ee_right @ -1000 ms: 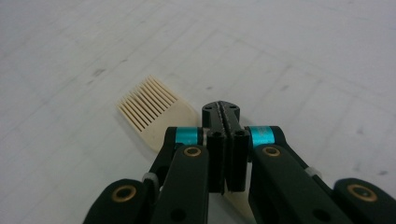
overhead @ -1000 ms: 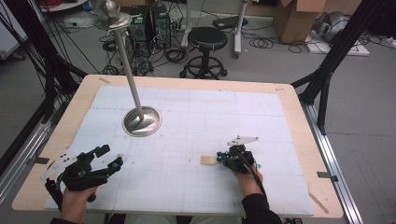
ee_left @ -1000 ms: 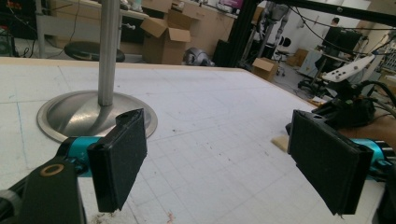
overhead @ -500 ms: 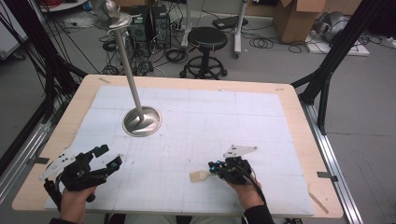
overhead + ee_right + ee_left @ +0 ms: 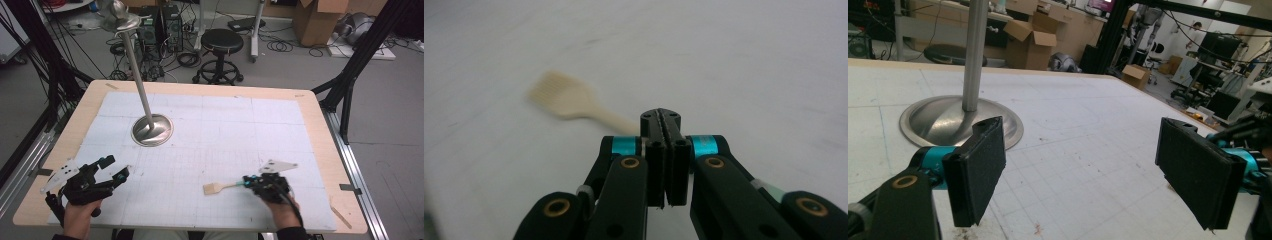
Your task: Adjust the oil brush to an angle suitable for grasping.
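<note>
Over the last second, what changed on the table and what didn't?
The right hand-held gripper, shut on the handle of the small wooden fork, carried it toward the person's edge and slightly left. The left hand-held gripper stayed open in place; the metal stand did not move.

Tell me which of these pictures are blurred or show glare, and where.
Right gripper view: the small wooden spatula and the table surface are smeared by blur, while the right gripper stays sharp. Left gripper view: crisp, with soft reflections on the metal stand base. High view: evenly lit and somewhat soft, with no strong glare.
</note>
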Motion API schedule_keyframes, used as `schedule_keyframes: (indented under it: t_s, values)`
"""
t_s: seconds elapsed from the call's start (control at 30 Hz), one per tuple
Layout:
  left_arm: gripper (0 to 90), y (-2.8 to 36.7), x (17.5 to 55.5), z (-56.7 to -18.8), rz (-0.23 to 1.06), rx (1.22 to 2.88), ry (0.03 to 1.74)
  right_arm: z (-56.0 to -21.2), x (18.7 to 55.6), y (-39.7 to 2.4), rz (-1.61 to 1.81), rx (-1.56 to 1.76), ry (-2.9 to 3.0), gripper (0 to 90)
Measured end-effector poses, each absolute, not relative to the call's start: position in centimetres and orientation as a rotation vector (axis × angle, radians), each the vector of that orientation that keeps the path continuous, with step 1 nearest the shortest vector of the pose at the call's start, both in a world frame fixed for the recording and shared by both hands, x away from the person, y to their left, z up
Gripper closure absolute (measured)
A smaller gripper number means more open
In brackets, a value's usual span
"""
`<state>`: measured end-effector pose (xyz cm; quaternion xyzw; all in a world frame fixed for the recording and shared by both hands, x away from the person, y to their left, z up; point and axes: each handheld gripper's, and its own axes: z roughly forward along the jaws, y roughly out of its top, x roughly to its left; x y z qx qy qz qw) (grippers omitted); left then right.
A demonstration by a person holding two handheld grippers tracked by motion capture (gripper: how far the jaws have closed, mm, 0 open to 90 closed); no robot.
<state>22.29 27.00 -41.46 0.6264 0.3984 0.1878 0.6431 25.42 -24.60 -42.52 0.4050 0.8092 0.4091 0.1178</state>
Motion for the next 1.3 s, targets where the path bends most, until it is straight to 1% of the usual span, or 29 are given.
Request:
schedule_keyframes:
  t_s: [0.07,0.1,0.2,0.3,0.57,0.83,1.03,1.07,1.1,1.3]
  values:
    - [20.4,27.0,22.3,-41.4,0.43,1.424,0.909,-42.5,25.6,-27.3,1.132,1.285,2.265,89.4]
    - [20.4,27.0,22.3,-41.4,0.43,1.424,0.909,-42.5,25.6,-27.3,1.132,1.285,2.265,89.4]
    - [20.4,26.9,22.3,-41.4,0.434,1.428,0.908,-43.5,25.8,-31.2,1.054,1.461,2.116,89.4]
    - [20.4,26.7,22.4,-41.4,0.43,1.436,0.905,-43.9,26.1,-31.8,1.032,1.507,2.108,89.4]
    - [20.4,26.9,22.3,-41.4,0.428,1.429,0.905,-44.2,27.2,-29.2,0.993,1.455,2.196,89.4]
    - [20.5,26.9,22.4,-41.5,0.427,1.427,0.908,-44.0,26.2,-27.0,1.018,1.429,2.262,89.4]
    - [20.4,26.9,22.5,-41.5,0.429,1.431,0.906,-44.0,25.6,-23.7,1.043,1.426,2.303,89.3]
    - [20.4,26.9,22.5,-41.5,0.429,1.43,0.907,-44.0,25.6,-23.7,1.043,1.426,2.303,89.3]
    - [20.5,27.0,22.5,-41.5,0.429,1.429,0.909,-44.1,25.5,-22.2,1.056,1.399,2.328,89.3]
    - [20.5,27.2,22.5,-41.4,0.433,1.421,0.913,-44.2,25.9,-18.4,1.09,1.314,2.389,89.3]
